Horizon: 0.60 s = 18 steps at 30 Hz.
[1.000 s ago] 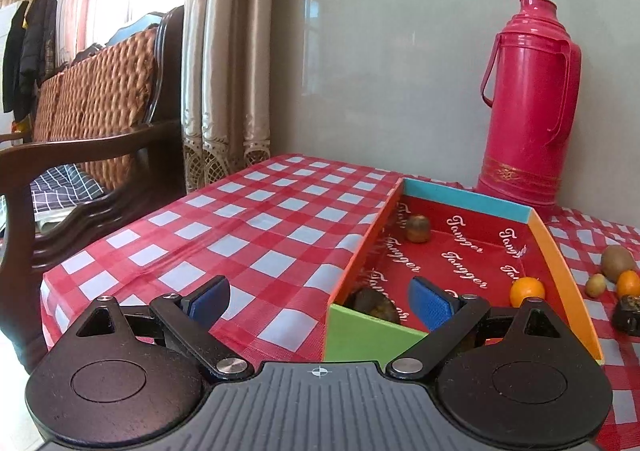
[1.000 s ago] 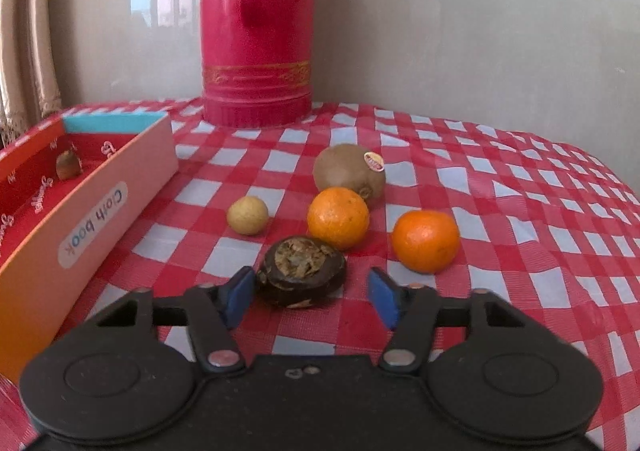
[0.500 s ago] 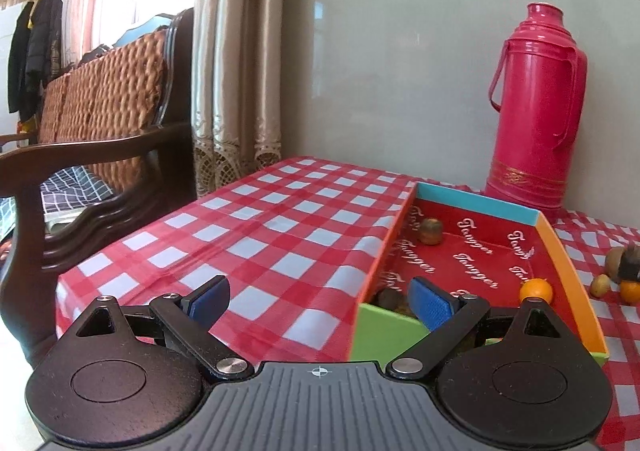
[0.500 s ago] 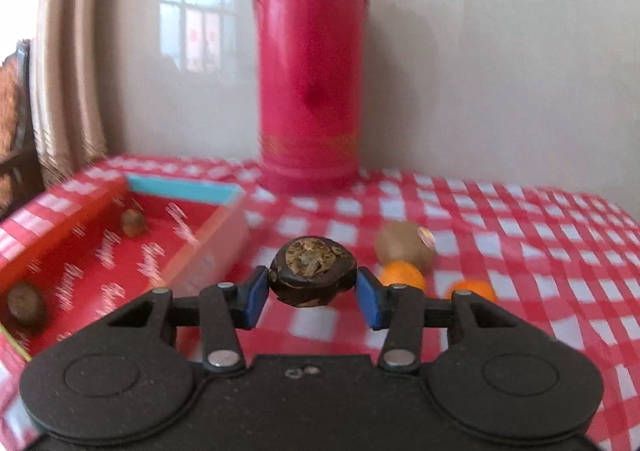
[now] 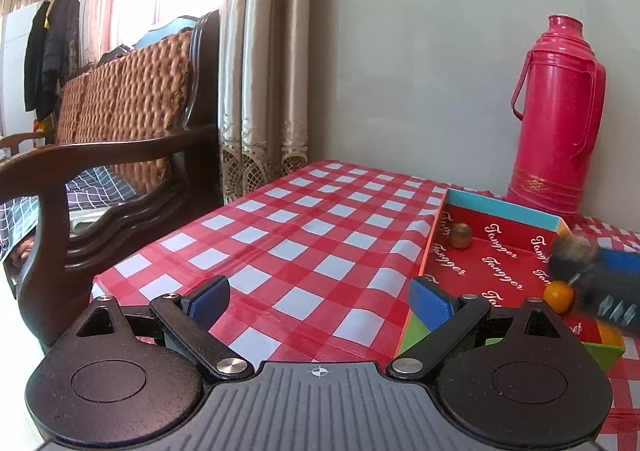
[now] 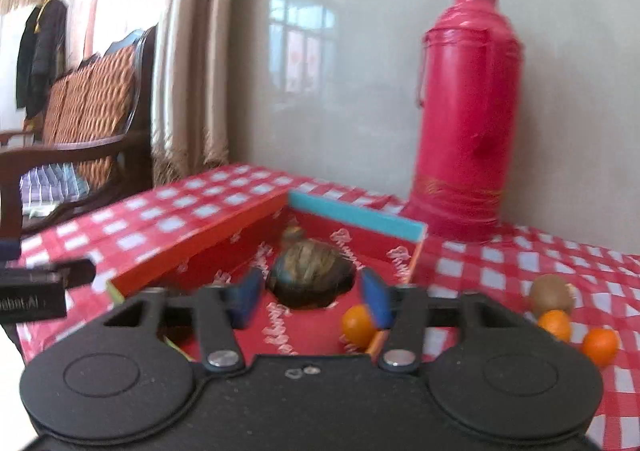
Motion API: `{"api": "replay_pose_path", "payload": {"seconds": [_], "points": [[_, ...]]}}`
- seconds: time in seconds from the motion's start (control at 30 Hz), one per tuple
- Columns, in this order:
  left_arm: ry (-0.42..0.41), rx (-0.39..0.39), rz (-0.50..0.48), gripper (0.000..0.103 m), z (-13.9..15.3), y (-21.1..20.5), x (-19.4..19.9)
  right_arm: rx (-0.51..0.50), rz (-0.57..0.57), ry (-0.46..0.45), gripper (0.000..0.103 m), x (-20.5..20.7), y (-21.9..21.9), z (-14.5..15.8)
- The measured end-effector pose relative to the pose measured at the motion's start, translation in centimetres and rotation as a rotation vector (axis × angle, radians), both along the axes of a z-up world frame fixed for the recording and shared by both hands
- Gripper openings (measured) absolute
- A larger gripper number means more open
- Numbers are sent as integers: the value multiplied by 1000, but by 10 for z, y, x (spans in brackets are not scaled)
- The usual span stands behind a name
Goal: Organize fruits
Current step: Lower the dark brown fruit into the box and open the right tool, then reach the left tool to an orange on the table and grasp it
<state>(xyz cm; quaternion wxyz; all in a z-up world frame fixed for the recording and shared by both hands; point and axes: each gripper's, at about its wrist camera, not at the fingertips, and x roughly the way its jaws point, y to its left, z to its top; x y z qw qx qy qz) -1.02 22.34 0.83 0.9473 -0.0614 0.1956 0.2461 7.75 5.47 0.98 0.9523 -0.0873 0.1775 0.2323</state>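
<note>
My right gripper [image 6: 312, 291] is shut on a dark brown round fruit [image 6: 310, 275] and holds it over the red cloth box [image 6: 356, 215]. In the left wrist view the same gripper [image 5: 600, 283] shows blurred over the box [image 5: 500, 207] with the fruit [image 5: 572, 249]. Inside the box lie a small brown fruit [image 5: 461, 236] and a small orange [image 5: 558, 294], which also shows in the right wrist view [image 6: 358, 325]. A kiwi [image 6: 552, 293] and two oranges [image 6: 554, 325] [image 6: 600, 345] lie on the cloth right of the box. My left gripper [image 5: 316, 301] is open and empty, left of the box.
A tall red thermos [image 5: 556, 111] stands behind the box by the wall; it also shows in the right wrist view [image 6: 464, 115]. The table has a red checked cloth [image 5: 304, 235]. A wooden wicker chair [image 5: 112, 139] stands off the table's left edge, beside curtains [image 5: 260, 71].
My right gripper closed on the dark fruit, lifted it off the cloth and carried it left over the box. My left gripper drew back and left from the box, staying open.
</note>
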Motion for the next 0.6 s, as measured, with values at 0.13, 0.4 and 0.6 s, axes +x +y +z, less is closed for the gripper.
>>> {"api": "replay_pose_path", "payload": {"seconds": [0.13,0.4,0.6], "points": [[-3,2,-12,95,1,-1,0,47,-32,-31,75,-6,-11,6],[-13,-8,-71,95,4,-28,10,125,-236,-19,75,6,-83,14],[-15,3,-159,95,7,-70,24,111,-337,-50,76,-1,-141,18]]}}
